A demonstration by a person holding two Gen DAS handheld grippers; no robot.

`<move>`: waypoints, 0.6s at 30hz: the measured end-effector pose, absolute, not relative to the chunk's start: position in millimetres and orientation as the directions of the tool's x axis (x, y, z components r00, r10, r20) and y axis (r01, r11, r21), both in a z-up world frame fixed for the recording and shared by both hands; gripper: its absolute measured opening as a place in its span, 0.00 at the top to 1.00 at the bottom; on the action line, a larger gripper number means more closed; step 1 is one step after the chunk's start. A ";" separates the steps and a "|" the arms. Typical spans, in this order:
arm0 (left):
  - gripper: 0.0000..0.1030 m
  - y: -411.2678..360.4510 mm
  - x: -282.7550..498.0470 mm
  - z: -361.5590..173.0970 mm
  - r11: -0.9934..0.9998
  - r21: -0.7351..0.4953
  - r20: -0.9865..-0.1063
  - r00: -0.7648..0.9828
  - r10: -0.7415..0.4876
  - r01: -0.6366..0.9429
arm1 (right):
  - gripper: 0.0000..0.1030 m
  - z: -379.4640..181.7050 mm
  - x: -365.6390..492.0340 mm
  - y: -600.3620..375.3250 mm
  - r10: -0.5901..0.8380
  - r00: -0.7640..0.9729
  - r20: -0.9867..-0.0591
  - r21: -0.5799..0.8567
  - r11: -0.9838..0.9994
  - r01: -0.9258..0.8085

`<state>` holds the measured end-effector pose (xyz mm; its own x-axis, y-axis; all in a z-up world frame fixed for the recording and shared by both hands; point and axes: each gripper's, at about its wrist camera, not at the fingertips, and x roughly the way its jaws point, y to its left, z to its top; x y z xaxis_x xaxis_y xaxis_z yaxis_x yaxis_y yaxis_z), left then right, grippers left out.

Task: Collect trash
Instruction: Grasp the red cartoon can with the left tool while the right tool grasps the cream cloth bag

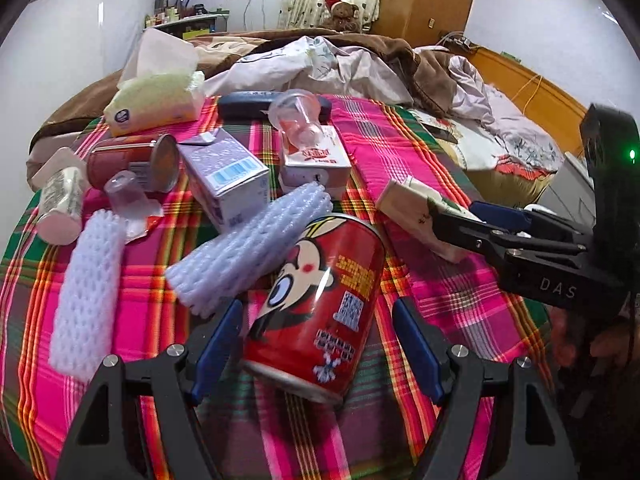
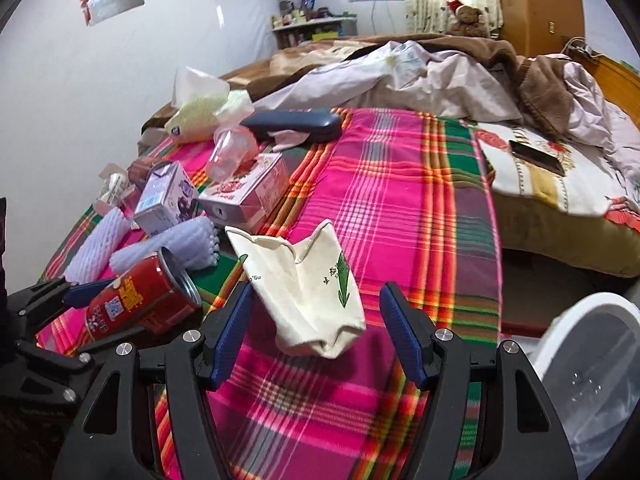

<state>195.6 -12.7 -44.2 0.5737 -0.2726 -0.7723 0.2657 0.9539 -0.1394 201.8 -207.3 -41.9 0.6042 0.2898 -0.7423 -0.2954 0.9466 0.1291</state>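
Note:
A red cartoon can (image 1: 316, 300) lies on the plaid blanket between the fingers of my open left gripper (image 1: 318, 320); the pads stand apart from it. It also shows in the right wrist view (image 2: 140, 304). A crushed cream paper cup (image 2: 308, 288) lies between the fingers of my open right gripper (image 2: 318, 308), untouched. In the left wrist view the right gripper (image 1: 452, 216) sits around the cup (image 1: 416, 208). Foam fruit nets (image 1: 248, 248), a purple carton (image 1: 228, 176), a pink-white carton (image 1: 316, 160) and a second can (image 1: 136, 162) lie beyond.
A white bin with a clear liner (image 2: 592, 364) stands at the right beside the bed. A tissue pack (image 1: 160, 96), a dark glasses case (image 2: 292, 124) and a phone (image 2: 536, 156) lie on the bed. Rumpled bedding (image 2: 440, 76) is heaped behind.

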 end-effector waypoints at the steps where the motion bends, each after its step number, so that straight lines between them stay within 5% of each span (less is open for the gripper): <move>1: 0.24 -14.1 197.5 -45.0 0.954 -0.140 -0.774 0.571 -0.273 0.266 | 0.35 -42.5 202.2 -206.6 0.288 0.602 -0.745 0.123 0.946 -0.301; 10: 0.30 -16.9 205.3 -49.7 0.954 -0.147 -0.782 0.560 -0.274 0.260 | 0.37 -48.8 211.0 -209.0 0.305 0.576 -0.759 0.146 0.941 -0.306; 12: 0.34 -17.6 207.4 -51.0 0.955 -0.150 -0.787 0.554 -0.273 0.257 | 0.50 -50.4 213.3 -207.2 0.300 0.573 -0.763 0.138 0.941 -0.308; 18: 0.39 -21.1 206.9 -50.9 0.953 -0.152 -0.788 0.550 -0.277 0.262 | 0.57 -50.4 209.8 -206.5 0.312 0.571 -0.760 0.148 0.937 -0.315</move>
